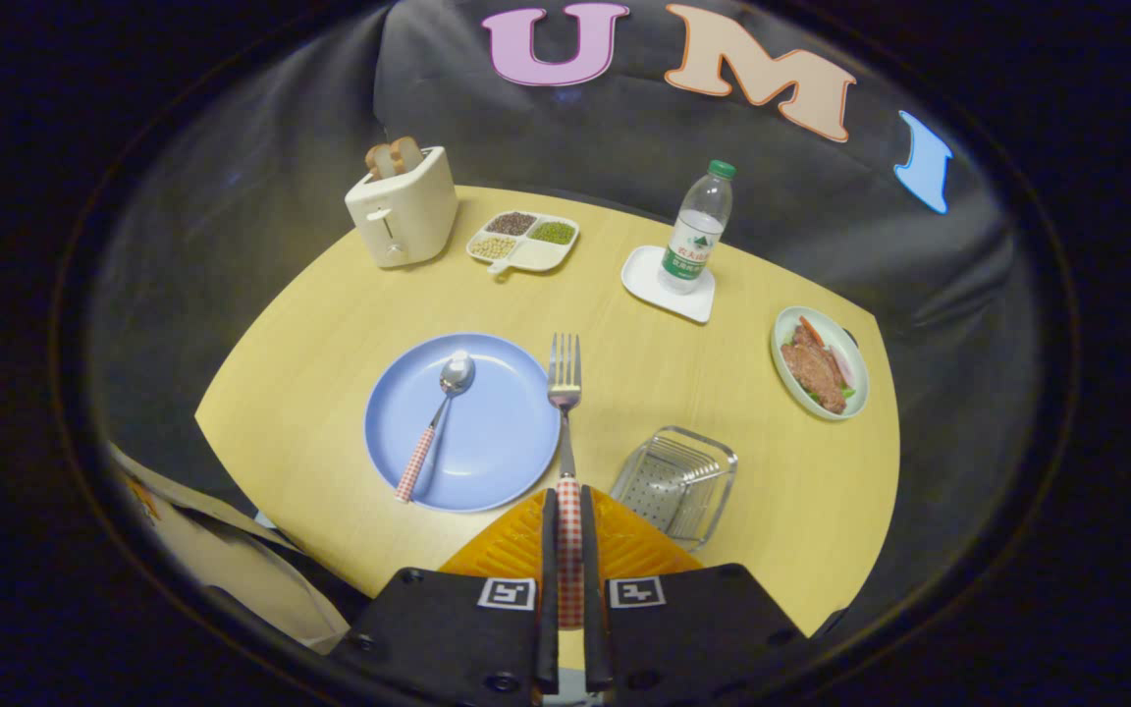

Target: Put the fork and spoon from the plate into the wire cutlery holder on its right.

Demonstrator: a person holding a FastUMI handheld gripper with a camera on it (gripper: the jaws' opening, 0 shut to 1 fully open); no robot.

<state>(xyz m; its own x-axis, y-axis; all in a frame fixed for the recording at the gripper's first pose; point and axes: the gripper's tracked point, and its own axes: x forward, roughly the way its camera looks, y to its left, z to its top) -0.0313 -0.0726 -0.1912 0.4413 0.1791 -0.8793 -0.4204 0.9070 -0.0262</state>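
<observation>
**Fork gripped, spoon on plate**

The jaws of the gripper (pixel 565 550) are closed on the checked handle of one fork (pixel 565 393), its long axis running straight ahead along the fingers, tines pointing away, raised over the plate's right rim. One spoon (pixel 438 417) lies on the single blue plate (pixel 497 442), bowl far, handle slanting near-left. One wire cutlery holder (pixel 675 481) sits just right of the plate on the yellow surface (pixel 330 324).

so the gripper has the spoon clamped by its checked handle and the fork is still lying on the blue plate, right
Not quite: they are swapped. The gripper view shows the gripper shut on the fork, clamped by its checked handle, while the spoon is lying on the blue plate.
</observation>
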